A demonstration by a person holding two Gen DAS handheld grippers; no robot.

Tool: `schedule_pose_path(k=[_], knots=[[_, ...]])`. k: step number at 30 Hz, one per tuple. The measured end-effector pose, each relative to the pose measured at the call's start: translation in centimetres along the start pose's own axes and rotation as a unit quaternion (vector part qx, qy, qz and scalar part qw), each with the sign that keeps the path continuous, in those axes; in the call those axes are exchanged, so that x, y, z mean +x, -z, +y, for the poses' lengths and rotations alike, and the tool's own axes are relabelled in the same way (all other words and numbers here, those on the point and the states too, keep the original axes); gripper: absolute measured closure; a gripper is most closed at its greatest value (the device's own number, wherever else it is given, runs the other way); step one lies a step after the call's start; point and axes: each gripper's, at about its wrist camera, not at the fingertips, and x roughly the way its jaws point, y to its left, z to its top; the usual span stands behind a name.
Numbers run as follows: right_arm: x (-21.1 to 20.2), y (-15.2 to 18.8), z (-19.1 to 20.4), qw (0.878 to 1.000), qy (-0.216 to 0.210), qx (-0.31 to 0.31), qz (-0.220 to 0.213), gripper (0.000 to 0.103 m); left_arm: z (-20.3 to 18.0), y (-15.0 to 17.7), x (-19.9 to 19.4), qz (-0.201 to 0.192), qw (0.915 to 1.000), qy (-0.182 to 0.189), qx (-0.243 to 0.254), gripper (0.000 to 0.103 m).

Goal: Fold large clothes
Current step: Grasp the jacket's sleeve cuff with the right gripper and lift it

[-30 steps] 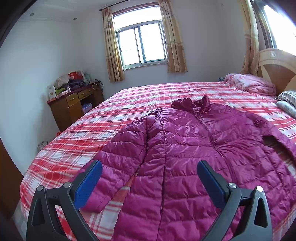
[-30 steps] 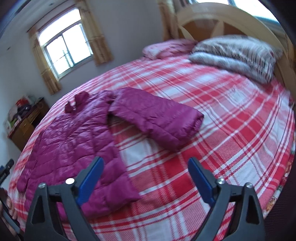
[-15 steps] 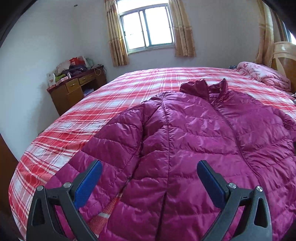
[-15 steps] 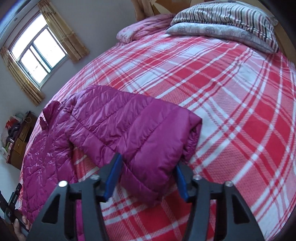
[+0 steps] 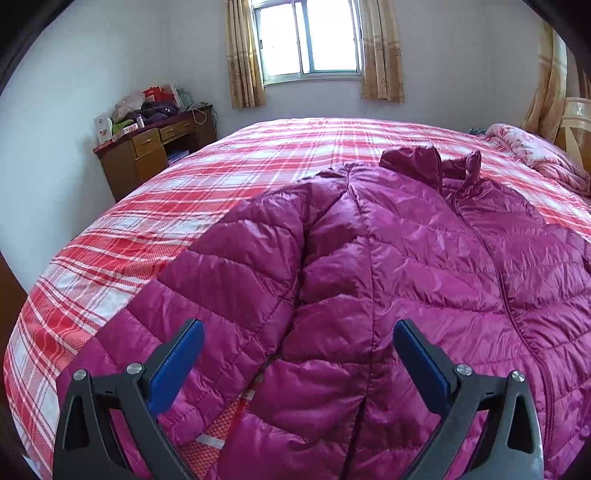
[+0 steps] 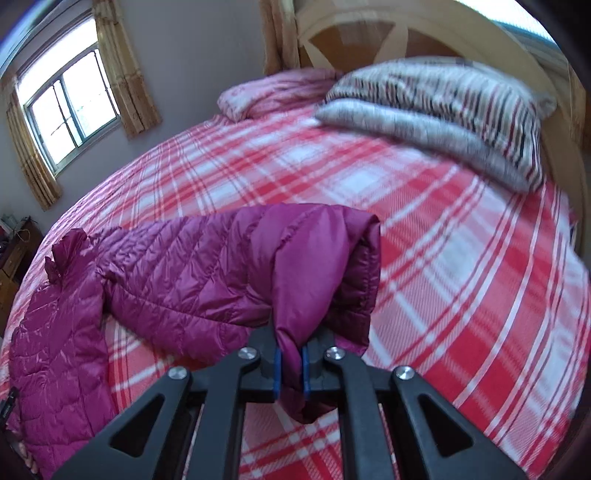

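Note:
A magenta quilted puffer jacket (image 5: 388, 280) lies front up on a bed with a red and white plaid cover (image 5: 229, 173), collar towards the window. My left gripper (image 5: 297, 352) is open, hovering low over the jacket where one sleeve meets the body, nothing between its blue pads. In the right wrist view the jacket's other sleeve (image 6: 221, 280) stretches out to the side. My right gripper (image 6: 290, 363) is shut on that sleeve's cuff end, which is bunched between the pads and lifted off the bed cover (image 6: 461, 295).
A striped pillow (image 6: 443, 103) and a pink folded quilt (image 6: 280, 88) lie by the wooden headboard (image 6: 406, 33). A cluttered wooden desk (image 5: 155, 147) stands by the wall left of the bed. A window with curtains (image 5: 310, 37) is behind the bed.
My right gripper came down on the sleeve's end, shut on it and raised it. My left gripper moved forward and lower over the jacket, still open.

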Motion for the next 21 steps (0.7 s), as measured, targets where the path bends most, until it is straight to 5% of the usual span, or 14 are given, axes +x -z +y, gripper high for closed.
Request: schedule_pose_path(k=[11,21], knots=[[-5.4,-2.0,12.0,0.983,-0.033,-0.140,-0.116,0.094,2.0,-1.3,1.3,-0.004,0.9996,-0.022,-0.014,0.001],[-7.4,-1.6,20.5,0.960,-0.073,-0.228,-0.145,0.094,1.6,0.2,2.6,0.012,0.9998,-0.011,-0.012,0.001]])
